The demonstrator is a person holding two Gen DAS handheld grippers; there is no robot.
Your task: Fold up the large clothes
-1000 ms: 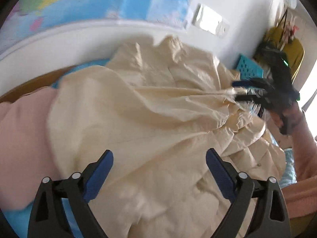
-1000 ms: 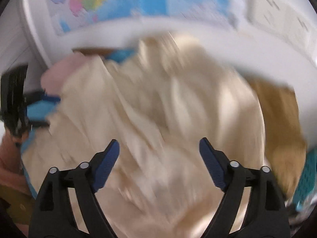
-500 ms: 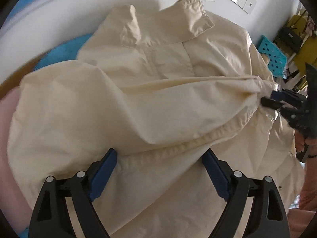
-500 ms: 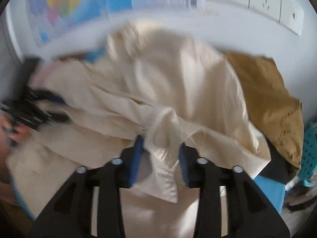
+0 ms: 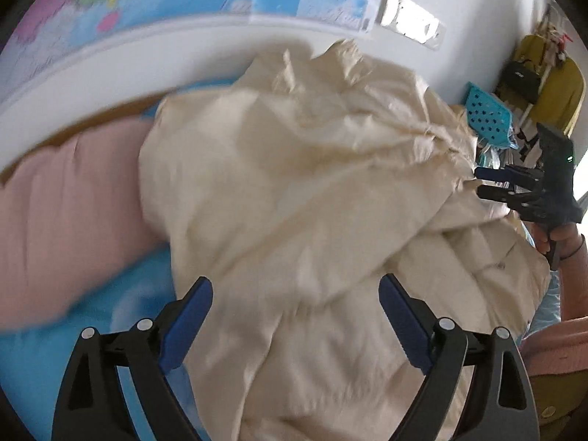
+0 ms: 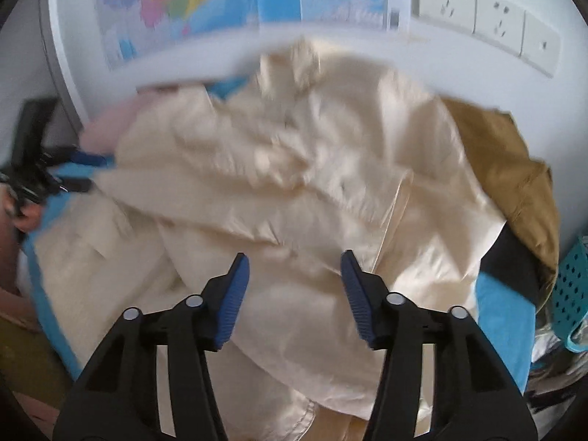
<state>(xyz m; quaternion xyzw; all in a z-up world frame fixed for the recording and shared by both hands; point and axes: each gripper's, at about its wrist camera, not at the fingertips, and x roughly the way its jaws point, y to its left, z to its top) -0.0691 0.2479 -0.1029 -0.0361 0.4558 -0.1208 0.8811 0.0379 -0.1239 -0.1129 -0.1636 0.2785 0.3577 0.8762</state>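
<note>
Cream garment [image 5: 312,191], crumpled and bunched, lies heaped on a blue-covered table [image 5: 121,316], right up against the white wall under a world map [image 6: 205,3]. Left gripper [image 5: 296,325] hangs over the near part of the garment, blue-padded fingers [image 5: 187,321] wide apart, cloth beneath but nothing pinched. Right gripper [image 6: 296,294] is over the garment too; its own view shows fingers [image 6: 233,294] about half apart with cloth below the gap, no pad pressing on it. From the left wrist view the right gripper [image 5: 488,185] sits at the garment's right edge, tips just beside a gathered fold; contact there too blurry to tell. Pink garment [image 5: 70,205] lies left of the cream one, partly under it. Brown garment [image 6: 514,176] lies to the right against the wall, a dark item [image 6: 514,268] below it. Teal perforated basket [image 5: 487,117] beyond the table's right end. Wall sockets [image 6: 488,11] right of the map. Both views motion-blurred.
</note>
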